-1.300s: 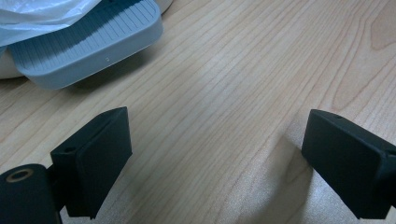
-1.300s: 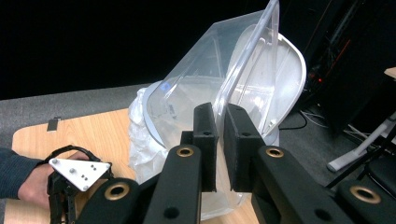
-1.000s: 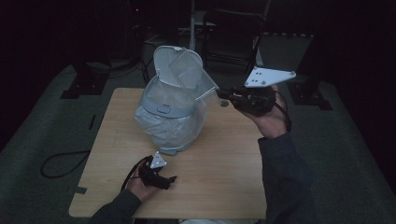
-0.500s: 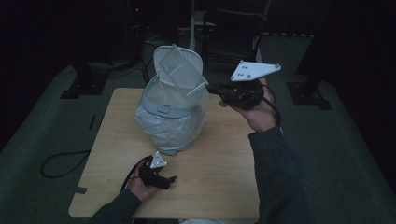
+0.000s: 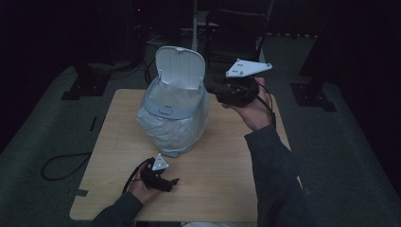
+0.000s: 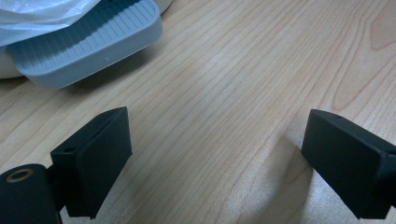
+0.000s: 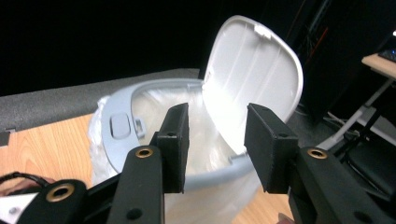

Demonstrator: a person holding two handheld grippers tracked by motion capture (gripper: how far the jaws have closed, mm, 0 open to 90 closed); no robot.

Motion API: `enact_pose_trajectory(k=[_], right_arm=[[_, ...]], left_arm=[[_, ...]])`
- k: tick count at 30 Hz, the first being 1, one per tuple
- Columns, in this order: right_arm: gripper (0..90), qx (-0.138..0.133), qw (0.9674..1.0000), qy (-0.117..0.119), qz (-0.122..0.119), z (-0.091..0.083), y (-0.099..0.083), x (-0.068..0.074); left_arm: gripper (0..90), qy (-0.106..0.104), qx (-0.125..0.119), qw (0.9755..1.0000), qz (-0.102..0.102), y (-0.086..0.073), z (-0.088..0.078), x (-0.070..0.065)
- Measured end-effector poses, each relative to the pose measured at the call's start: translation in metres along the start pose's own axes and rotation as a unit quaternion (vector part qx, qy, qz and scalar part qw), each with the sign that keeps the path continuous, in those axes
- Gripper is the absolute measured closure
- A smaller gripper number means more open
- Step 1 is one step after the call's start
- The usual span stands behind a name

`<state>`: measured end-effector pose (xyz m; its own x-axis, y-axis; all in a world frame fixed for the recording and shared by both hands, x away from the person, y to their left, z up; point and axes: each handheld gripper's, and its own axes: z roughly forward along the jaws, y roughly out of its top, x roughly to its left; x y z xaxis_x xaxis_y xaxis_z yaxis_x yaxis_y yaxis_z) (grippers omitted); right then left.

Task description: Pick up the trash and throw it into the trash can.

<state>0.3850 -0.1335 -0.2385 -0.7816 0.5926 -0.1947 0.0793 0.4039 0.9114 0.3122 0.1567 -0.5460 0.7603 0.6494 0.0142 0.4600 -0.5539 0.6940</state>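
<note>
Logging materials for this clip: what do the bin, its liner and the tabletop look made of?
Bin: apparently moulded plastic, matte pale grey, with smooth rounded lid. Liner: thin translucent white plastic film, crinkled. Tabletop: light wood or wood-look laminate, with visible grain lines.

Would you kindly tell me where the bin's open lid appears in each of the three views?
High view: lid upright, upper centre, behind the bin's rim.
Left gripper view: lid not in it.
Right gripper view: lid upper right, beyond the jaws.
Shared landmark: the wooden table.
</note>
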Motion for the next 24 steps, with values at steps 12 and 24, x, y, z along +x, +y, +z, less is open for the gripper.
enact_pose_trajectory(k=[12,24], right_arm=[[55.1,0.014,0.9994,-0.008,0.03,0.004,-0.03,-0.008],[53.8,0.022,0.9987,-0.014,0.044,0.017,-0.045,-0.012]], left_arm=[[9.3,0.0,0.0,1.0,0.0,0.0,0.0,0.0],[9.3,0.0,0.0,1.0,0.0,0.0,0.0,0.0]])
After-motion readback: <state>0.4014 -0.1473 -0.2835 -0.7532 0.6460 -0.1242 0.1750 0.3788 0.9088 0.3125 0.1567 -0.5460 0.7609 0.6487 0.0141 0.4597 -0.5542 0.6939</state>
